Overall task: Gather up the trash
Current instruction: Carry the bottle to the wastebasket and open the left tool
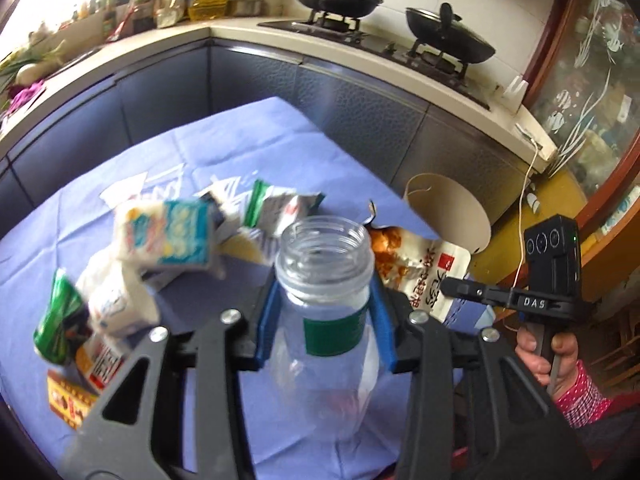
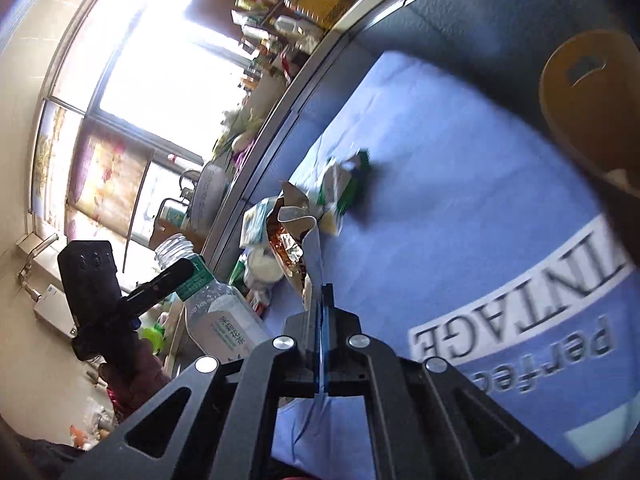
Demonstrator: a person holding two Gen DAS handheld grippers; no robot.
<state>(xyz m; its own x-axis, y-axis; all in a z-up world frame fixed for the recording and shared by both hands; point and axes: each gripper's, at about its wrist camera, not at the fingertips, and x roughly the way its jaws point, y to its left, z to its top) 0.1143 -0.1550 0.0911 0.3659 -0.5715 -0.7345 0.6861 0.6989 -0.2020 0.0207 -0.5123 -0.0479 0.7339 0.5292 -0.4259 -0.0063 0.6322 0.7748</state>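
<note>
Right wrist: claw (image 2: 322, 312) pinching snack wrapper (image 2: 296, 240), lower edge hidden.

Left gripper (image 1: 326, 320): 2 blue pads pressed against opposite sides of a clear container; black linkage arms spread wide below.
Right gripper (image 2: 322, 320): 2 blue pads drawn together on a thin foil edge; camera view rolled sideways.
Right hand (image 1: 550, 360): fist wrapped around the black handle, red patterned sleeve at the wrist.
Left hand (image 2: 134, 364): gripping its handle, in shadow.
</note>
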